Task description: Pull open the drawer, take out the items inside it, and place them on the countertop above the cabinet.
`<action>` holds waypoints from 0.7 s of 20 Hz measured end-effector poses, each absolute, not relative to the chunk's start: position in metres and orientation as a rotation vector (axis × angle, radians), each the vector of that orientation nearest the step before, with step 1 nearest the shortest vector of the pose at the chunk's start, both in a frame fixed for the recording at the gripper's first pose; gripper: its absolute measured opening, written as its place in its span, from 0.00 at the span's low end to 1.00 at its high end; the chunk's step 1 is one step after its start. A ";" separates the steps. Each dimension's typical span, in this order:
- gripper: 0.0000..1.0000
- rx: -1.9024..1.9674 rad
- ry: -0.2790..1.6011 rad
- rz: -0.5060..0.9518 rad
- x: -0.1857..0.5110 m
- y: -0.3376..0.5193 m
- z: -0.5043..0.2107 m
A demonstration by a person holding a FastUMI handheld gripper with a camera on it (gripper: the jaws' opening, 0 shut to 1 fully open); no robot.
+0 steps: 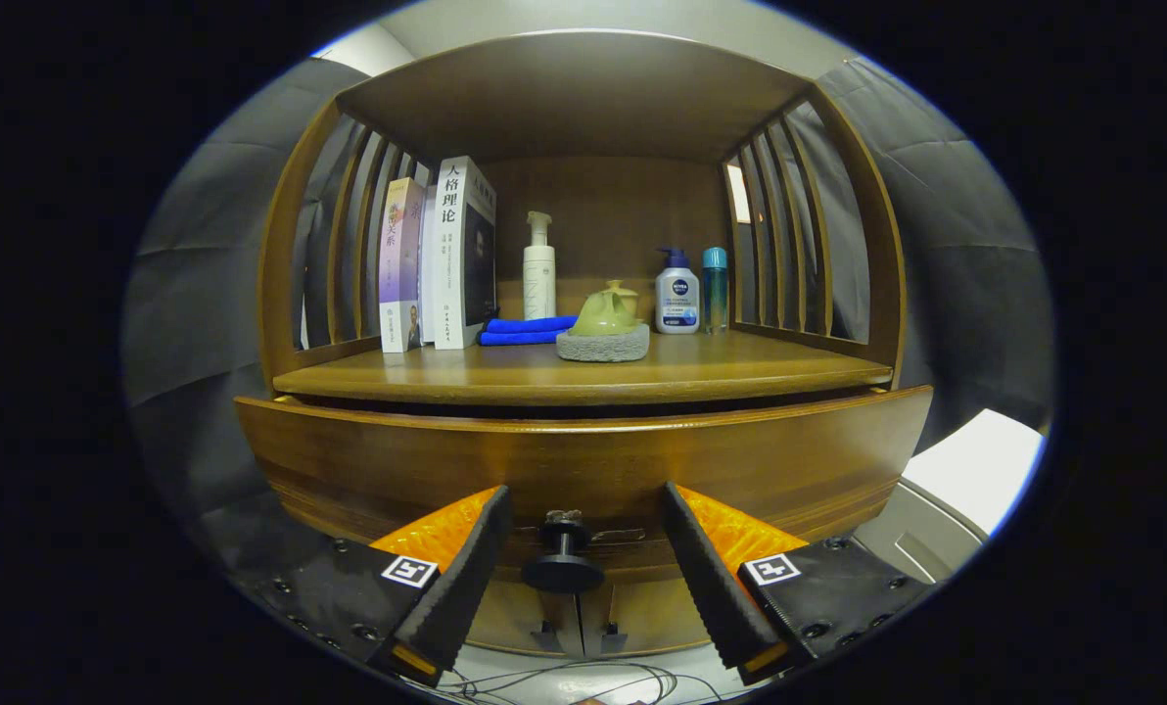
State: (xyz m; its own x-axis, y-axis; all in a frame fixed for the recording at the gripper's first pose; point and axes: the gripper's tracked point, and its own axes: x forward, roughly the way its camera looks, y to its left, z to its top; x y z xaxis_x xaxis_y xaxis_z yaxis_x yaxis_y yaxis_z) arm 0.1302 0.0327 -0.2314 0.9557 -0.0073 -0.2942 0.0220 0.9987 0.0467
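A handheld gripper (580, 578) is hovering at the front of a wooden cabinet, its two fingers spread wide and gripping nothing, with the dark round drawer knob (562, 556) sitting in the gap between them, a shade nearer the left finger than the right. The knob's stem is pointing straight out of the drawer front (583, 460) toward the gripper, so the fingers are flanking it from left and right and neither appears to be touching it. The drawer front is standing slightly proud of the cabinet, a dark slit showing below the countertop (583, 377); whatever lies inside is hidden. On the countertop, toward the far wall, are standing two books (442, 257) at the left, a white pump bottle (538, 264), a folded blue cloth (525, 330), a green teapot (607, 311) on a grey stone pad (603, 345), a lotion pump bottle (676, 294) and a slim teal bottle (715, 286). Whether any of these came out of the drawer cannot be told.
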 end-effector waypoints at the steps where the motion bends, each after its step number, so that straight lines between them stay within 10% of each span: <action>1: 0.98 0.048 0.296 -0.015 0.134 0.033 -0.231; 14: 0.98 -0.011 0.293 -0.017 0.161 0.031 -0.238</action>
State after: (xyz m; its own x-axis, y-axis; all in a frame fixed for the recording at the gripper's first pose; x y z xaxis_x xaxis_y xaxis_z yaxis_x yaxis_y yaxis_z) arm 0.1606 0.0310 -0.2377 0.9573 -0.0184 -0.2884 0.0153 0.9998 -0.0132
